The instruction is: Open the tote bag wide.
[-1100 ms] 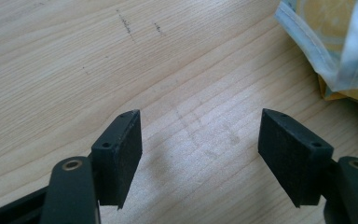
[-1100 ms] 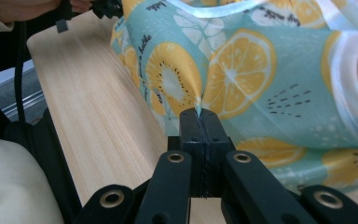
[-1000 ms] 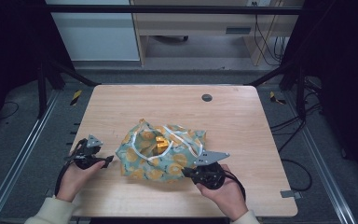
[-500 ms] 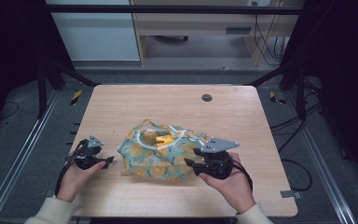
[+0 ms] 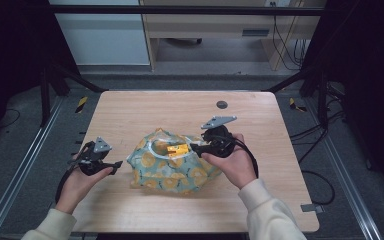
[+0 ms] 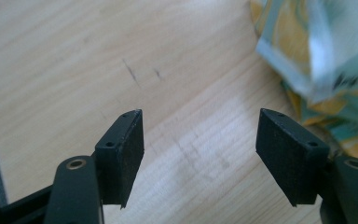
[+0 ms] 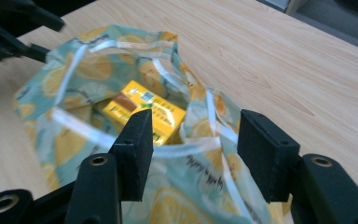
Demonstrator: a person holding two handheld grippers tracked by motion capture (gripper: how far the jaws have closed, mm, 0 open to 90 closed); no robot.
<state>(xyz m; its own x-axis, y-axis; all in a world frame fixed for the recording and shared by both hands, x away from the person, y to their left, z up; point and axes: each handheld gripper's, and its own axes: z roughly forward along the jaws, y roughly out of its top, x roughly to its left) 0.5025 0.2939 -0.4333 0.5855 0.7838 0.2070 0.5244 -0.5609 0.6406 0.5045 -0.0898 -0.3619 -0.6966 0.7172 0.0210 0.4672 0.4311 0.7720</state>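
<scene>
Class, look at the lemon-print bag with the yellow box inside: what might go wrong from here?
The right hand-held gripper has just been opening, with nothing pinched, so the soft lemon-print bag may sag shut over the yellow box. The left hand-held gripper stands open beside the bag, so nothing steadies it.

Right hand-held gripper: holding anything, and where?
Nothing. The right hand-held gripper has just been opening; its jaws stand apart above the lemon-print bag's rim, not pressing it.

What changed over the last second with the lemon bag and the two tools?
The right tool has moved from the bag's near right edge up toward its open mouth; its jaws have just been opening, letting go of the fabric. The lemon-print bag has bunched up, its mouth now showing the yellow box. The left tool stayed open beside the bag, barely shifted.
</scene>
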